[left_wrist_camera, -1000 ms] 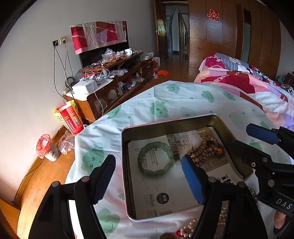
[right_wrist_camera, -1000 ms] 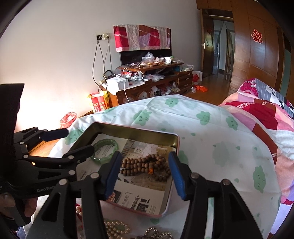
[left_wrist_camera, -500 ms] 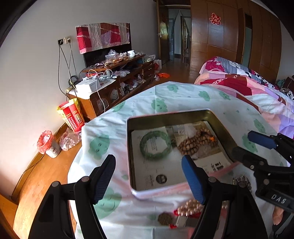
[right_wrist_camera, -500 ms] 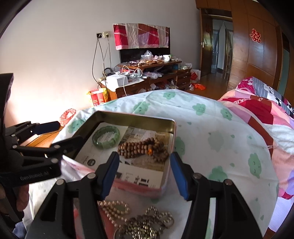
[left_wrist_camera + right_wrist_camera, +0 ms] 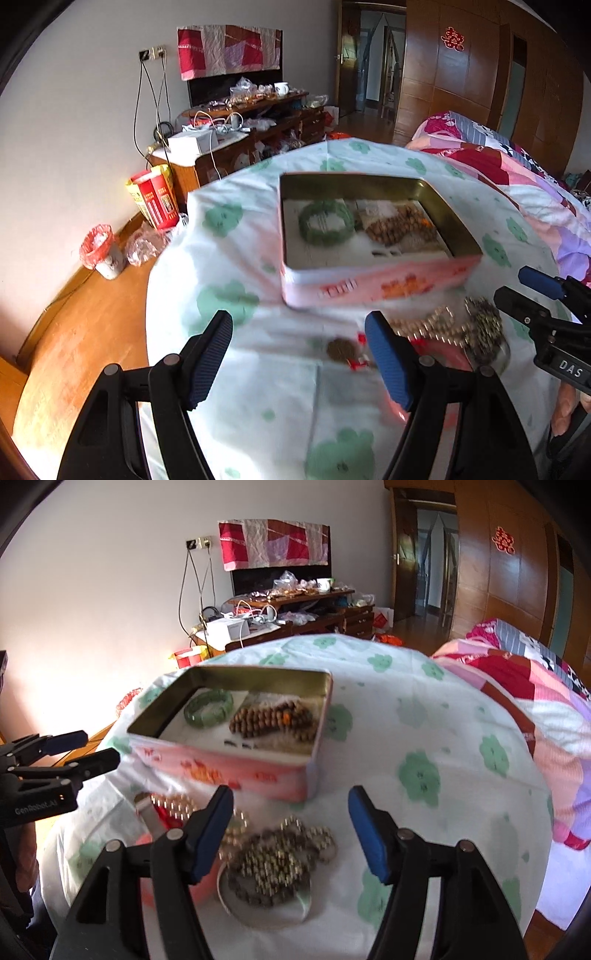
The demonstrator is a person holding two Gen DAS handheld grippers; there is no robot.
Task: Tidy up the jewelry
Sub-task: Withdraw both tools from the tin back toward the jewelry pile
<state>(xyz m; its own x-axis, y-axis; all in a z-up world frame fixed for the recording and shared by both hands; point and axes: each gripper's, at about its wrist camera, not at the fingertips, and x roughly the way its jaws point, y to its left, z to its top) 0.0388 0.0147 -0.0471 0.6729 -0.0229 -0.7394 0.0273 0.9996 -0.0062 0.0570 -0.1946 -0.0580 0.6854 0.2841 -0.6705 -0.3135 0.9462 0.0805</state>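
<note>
From the left wrist, our left claw (image 5: pixel 297 360) hangs open and empty; the beads (image 5: pixel 458 328) lie lower right, past its right finger.

From the right wrist, our right claw (image 5: pixel 290 830), opening and empty, has them (image 5: pixel 277 856) between its fingers, nearer this hand, below the tin (image 5: pixel 221 768).

Cluttered wooden cabinet (image 5: pixel 255 144), red bag (image 5: pixel 155 199), patchwork quilt (image 5: pixel 524 686).

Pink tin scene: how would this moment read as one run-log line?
tin: holds green bangle, wooden beads | bead pile: outside tin | left gripper: open, empty | right gripper: opening, empty
</note>
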